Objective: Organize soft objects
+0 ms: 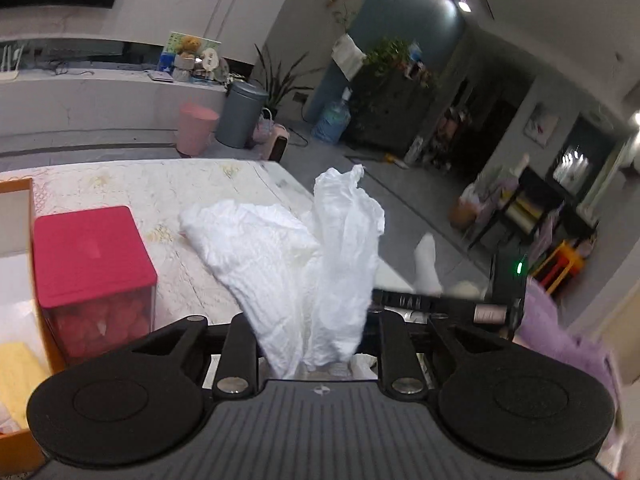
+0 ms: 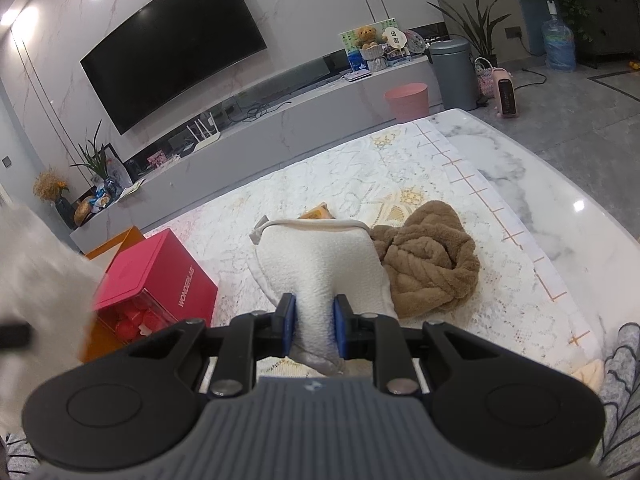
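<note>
The left gripper is clamping a white cloth, which is rising crumpled out of the jaws and hiding the fingertips; part of the cloth is draping down toward the table, though whether it is touching the surface cannot be told. Just left of that gripper a red box with a clear lower half is standing on the table, and beside it the orange bin is showing a yellow cloth inside. To the right, the other gripper's dark body with a green light is showing near the purple sleeve.

The right gripper is gripping a cream towel between its blue pads; the towel is pinched at its near end and spreading wider beyond, lying on the lace-patterned table cover. Touching the towel's right side, a brown fleece is sitting in a rumpled heap. Just beyond the towel a small orange item is peeking out. The red box is lying to the left, marked WONDERLAB.

Farther off, a pink bin and a grey bin are standing on the floor by the TV bench, with the TV hanging on the wall above.
</note>
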`<state>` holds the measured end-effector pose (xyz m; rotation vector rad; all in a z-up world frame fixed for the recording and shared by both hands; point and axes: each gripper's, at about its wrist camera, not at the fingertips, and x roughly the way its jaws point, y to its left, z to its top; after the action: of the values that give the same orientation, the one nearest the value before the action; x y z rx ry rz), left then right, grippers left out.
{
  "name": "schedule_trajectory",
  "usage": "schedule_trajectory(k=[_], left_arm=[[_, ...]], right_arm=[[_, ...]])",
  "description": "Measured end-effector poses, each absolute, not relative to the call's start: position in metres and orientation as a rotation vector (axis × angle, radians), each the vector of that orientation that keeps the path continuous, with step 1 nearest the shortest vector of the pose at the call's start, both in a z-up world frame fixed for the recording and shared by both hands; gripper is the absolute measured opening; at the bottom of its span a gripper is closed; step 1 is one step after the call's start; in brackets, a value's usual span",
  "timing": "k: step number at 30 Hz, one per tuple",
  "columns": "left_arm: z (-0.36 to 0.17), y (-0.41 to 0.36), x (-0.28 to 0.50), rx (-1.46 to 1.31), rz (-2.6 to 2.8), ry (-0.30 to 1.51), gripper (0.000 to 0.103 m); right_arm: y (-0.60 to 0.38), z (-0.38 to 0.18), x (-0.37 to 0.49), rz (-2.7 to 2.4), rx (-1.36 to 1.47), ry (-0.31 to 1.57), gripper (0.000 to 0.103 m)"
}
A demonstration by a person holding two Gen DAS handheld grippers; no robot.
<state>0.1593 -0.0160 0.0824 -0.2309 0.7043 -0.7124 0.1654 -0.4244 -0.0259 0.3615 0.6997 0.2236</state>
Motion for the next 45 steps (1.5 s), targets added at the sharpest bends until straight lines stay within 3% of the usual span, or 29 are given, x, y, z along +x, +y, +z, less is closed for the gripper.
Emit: schedule_trajectory(k=[8, 13, 32, 41, 45], left_arm=[[0.044, -0.006, 0.214, -0.561, -0.816, 0.856, 0.023], [0.06, -0.014, 0.224, -0.497, -0.81, 0.722, 0.026], [0.127, -0.023, 0.177, -0.32, -0.726, 0.548, 0.021], [0.149, 0.03, 0.152, -0.19, -0.552, 0.438, 0.02], [0.137, 0.081, 0.153, -0.279, -0.466, 0.453, 0.02]], right_arm=[[-0.424, -0.028, 0.167, 0.225, 0.358, 0.705, 0.019], [-0.425, -0.028, 0.166, 0.224, 0.362, 0.701, 0.019], [-0.421, -0.014, 0.156, 0.256, 0.339, 0.656, 0.019], [-0.377, 0.012, 0.148, 0.338, 0.326, 0.615, 0.018], [-0.337, 0.037, 0.151, 0.402, 0.296, 0.58, 0.018]])
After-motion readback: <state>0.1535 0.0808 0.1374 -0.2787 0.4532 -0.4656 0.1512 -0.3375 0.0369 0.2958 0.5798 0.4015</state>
